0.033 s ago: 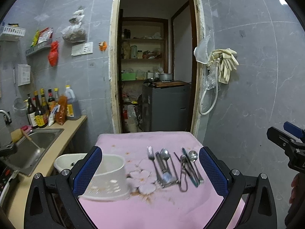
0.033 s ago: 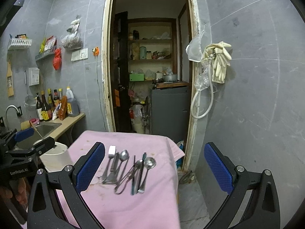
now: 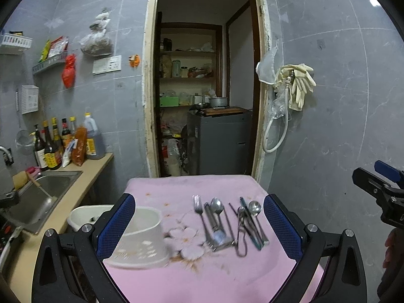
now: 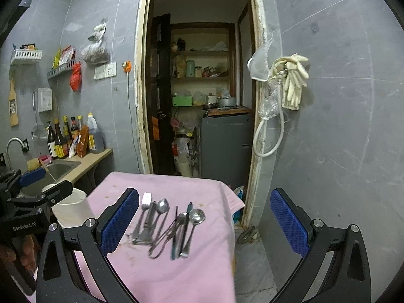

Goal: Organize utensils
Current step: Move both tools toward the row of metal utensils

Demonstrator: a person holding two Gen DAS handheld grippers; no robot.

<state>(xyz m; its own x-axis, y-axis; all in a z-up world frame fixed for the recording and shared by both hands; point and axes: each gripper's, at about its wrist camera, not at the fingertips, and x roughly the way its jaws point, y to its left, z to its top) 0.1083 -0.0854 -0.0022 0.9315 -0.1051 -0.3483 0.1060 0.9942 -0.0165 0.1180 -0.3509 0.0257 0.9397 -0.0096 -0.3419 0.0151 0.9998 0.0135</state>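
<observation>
Lower centre of both wrist views: pink cloth-covered table [image 3: 176,189], carrying the task items.

Item 1: cluster of metal utensils [image 3: 227,224], lying loose on the cloth right of centre in the left wrist view; includes a fork [image 3: 199,212], 2 spoons at least, and thin tangled pieces I cannot identify.

Item 2: white perforated utensil holder [image 3: 141,237], lower left, beside the cluster, apart from it; appears empty.

Left gripper [image 3: 199,229]: jaws spread wide, holding nothing, above the table.

Right gripper [image 4: 204,224]: jaws spread wide, holding nothing, cutlery between its fingers in view.

Step, as judged: opening approach, no utensil yet lifted.

Next move calls for: descent onto 1 handle, clean separation from overlapping neighbours, then transfer to the holder.
</observation>
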